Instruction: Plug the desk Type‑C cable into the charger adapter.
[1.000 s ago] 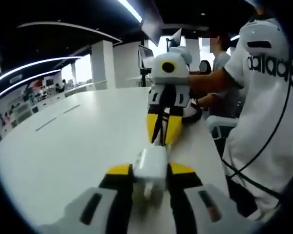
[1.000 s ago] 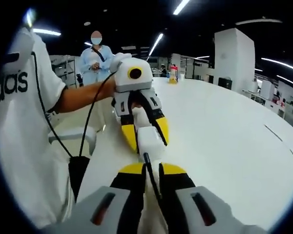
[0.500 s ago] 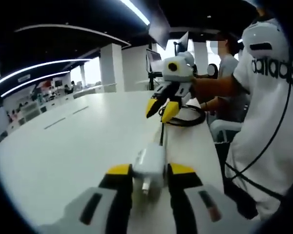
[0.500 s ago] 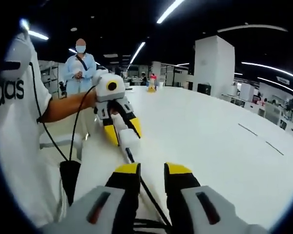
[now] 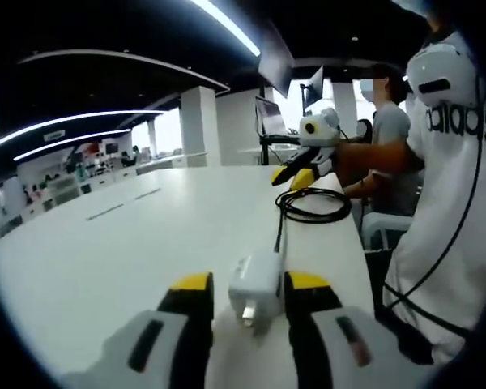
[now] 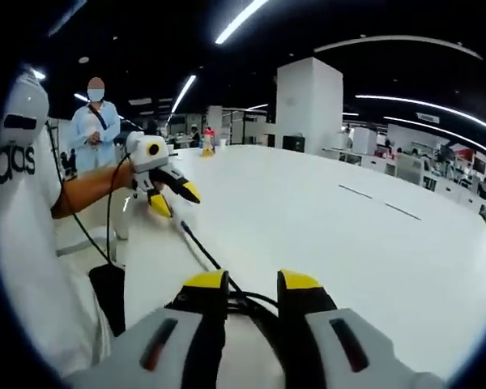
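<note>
Left gripper fingers clenched on the white charger adapter, held between the yellow tips with its prongs facing back toward the camera. The black Type-C cable runs from the adapter's far end out ahead of the fingers to a loose coil on the white bench, so the plug looks seated. Right gripper fingers are released, parted over the coil, with cable strands lying in the gap but not pinched. In the left gripper view the right gripper sits beyond the coil. The adapter is a light, rigid, smooth plastic block, probably slippery; grip its flat sides. The cable is soft and floppy; hold it at the stiff plug end, not mid-length.
</note>
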The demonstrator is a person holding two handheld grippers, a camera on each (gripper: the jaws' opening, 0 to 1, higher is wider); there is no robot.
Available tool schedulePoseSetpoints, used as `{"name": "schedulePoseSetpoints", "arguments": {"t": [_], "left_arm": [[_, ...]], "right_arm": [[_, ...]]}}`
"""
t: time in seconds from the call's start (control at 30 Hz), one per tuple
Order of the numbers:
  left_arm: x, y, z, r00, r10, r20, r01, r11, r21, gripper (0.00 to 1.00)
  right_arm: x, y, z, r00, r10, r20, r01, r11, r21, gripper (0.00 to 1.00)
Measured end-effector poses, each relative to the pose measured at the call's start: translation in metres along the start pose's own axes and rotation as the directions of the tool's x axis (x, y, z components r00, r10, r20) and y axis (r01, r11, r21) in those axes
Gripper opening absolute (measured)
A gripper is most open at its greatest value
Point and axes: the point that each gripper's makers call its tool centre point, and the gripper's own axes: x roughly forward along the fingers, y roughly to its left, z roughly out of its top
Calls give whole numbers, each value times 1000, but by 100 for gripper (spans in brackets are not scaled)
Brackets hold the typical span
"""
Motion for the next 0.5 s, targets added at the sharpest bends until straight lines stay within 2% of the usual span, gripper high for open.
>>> {"name": "schedulePoseSetpoints", "arguments": {"t": [0.07,0.23,0.3,0.5], "left_arm": [[0,0,-2,1000,0,-7,0,1000,2,33],[1,-1,-2,1000,1,-10,-1,1000,11,34],[2,-2,-3,1000,-4,-9,4,1000,9,33],[4,-3,-5,1000,-9,-11,9,1000,5,32]], "right_arm": [[-11,-7,-8,999,-42,-28,42,999,-4,23],[-32,-15,-24,993,-97,-66,98,995,18,23],[-42,-20,-36,986,-128,-103,131,991,27,23],[-63,-29,-53,976,-176,-131,186,980,72,23]]}}
